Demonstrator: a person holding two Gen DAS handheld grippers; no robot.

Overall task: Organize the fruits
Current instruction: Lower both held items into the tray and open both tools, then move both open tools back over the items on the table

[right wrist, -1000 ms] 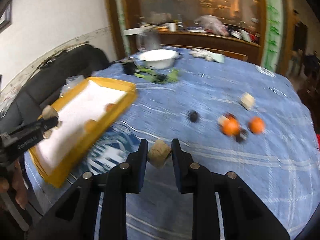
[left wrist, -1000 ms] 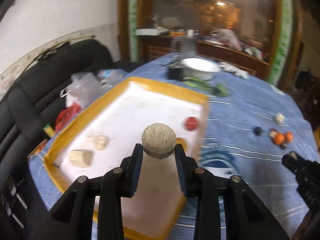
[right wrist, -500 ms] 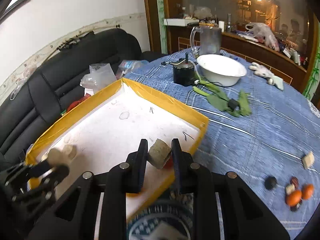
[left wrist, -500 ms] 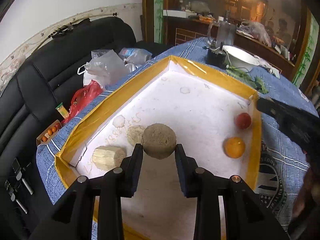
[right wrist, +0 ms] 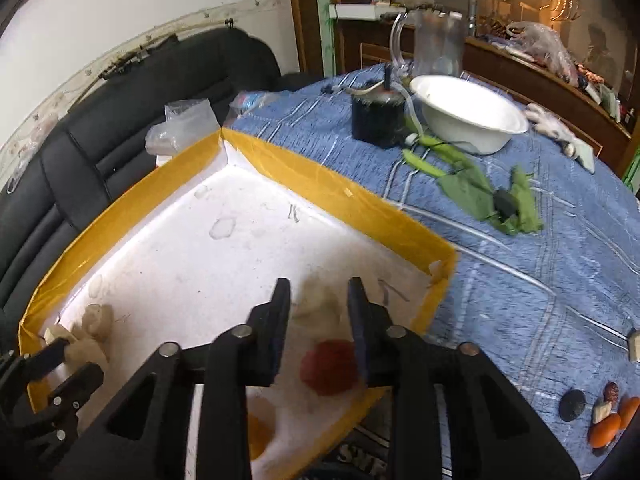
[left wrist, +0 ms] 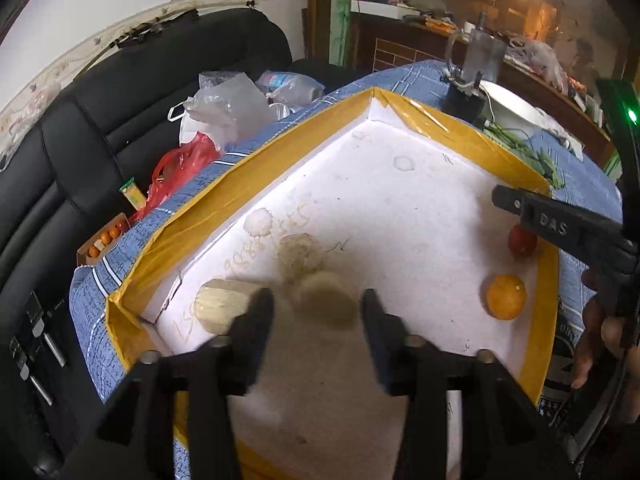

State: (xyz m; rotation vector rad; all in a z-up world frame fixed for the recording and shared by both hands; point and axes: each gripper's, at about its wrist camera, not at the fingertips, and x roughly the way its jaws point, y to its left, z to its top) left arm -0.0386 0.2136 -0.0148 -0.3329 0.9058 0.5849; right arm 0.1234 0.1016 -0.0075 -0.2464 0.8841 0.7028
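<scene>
Fingers of the left gripper [left wrist: 318, 308] stand apart over the tray [left wrist: 440, 128]; a blurred tan ball [left wrist: 326, 300] sits between them. Right gripper [right wrist: 318, 300], at 3 o'clock, also gapes around a blurred pale chunk [right wrist: 320, 300].

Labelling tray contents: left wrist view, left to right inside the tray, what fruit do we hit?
Pale log-shaped piece → round tan fruit between the left gripper's fingers → orange → red fruit.

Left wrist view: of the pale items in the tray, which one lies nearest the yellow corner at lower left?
The ridged cream cylinder on its side; the other pale pieces sit farther into the tray.
</scene>
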